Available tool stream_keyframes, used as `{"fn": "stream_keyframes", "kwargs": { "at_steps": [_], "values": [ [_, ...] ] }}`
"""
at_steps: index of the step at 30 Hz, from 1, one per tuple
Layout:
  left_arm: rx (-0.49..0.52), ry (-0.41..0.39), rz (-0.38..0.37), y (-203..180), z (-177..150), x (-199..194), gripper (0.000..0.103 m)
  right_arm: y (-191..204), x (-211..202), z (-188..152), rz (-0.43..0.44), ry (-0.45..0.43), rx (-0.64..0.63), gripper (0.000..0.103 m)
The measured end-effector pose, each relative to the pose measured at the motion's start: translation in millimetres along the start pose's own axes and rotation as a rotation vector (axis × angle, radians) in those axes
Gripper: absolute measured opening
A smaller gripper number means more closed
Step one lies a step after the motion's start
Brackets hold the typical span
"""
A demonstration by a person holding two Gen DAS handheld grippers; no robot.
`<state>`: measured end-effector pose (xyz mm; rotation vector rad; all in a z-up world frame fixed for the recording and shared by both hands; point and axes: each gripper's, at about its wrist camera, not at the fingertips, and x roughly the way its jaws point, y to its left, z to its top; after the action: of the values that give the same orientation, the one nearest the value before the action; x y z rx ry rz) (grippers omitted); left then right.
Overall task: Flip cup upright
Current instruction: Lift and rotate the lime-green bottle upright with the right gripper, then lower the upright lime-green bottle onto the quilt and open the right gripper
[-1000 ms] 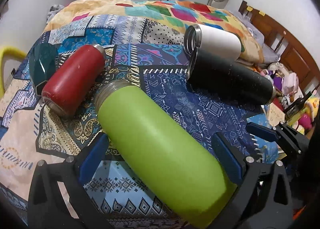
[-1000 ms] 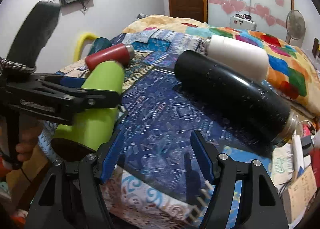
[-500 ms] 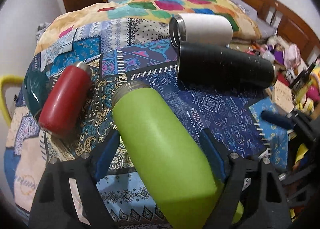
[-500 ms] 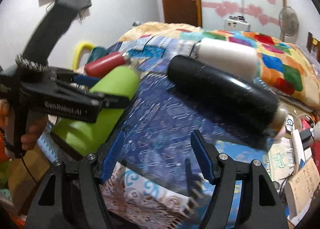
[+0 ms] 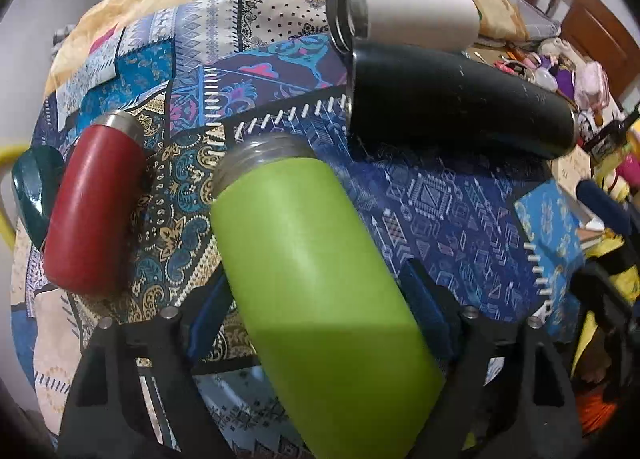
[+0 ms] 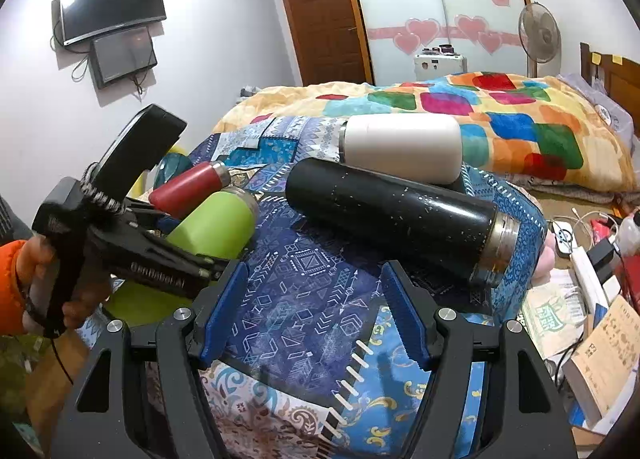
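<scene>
Left gripper [image 5: 320,307] has its blue pads clamped on both sides of the green cup [image 5: 316,259], which is tilted, its base near the camera and its steel threaded mouth pointing away over the patterned quilt [image 5: 440,211]. Right gripper [image 6: 312,311] hangs over the quilt with its jaws spread and nothing between them. On the quilt lie a red cup [image 5: 92,207] left of the green one, and a black flask [image 5: 460,103] touching a white cup [image 5: 404,11] beyond it.
</scene>
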<state>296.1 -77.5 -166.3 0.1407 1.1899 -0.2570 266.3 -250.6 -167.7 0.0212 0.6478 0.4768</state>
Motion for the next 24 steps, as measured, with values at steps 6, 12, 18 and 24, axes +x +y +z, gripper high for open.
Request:
{"fn": "stream_keyframes", "kwargs": {
  "at_steps": [6,12,18,24],
  "values": [
    [-0.002,-0.018,-0.015,1.0,2.6,-3.1,0.071,2.2,-2.2,0.5,-0.007,-0.003,-0.018,0.066],
    [0.047,-0.134,0.026,-9.1,-3.8,-43.3,0.064,5.6,-14.1,7.9,-0.002,-0.043,-0.013,0.066],
    [0.058,-0.267,0.029,-6.2,-24.4,-98.7,0.063,14.3,-25.2,16.0,0.003,-0.083,-0.016,0.066],
    [0.050,-0.383,0.044,1.1,-43.2,-139.5,0.063,22.2,-30.9,25.0,0.000,-0.114,-0.026,0.066]
  ]
}}
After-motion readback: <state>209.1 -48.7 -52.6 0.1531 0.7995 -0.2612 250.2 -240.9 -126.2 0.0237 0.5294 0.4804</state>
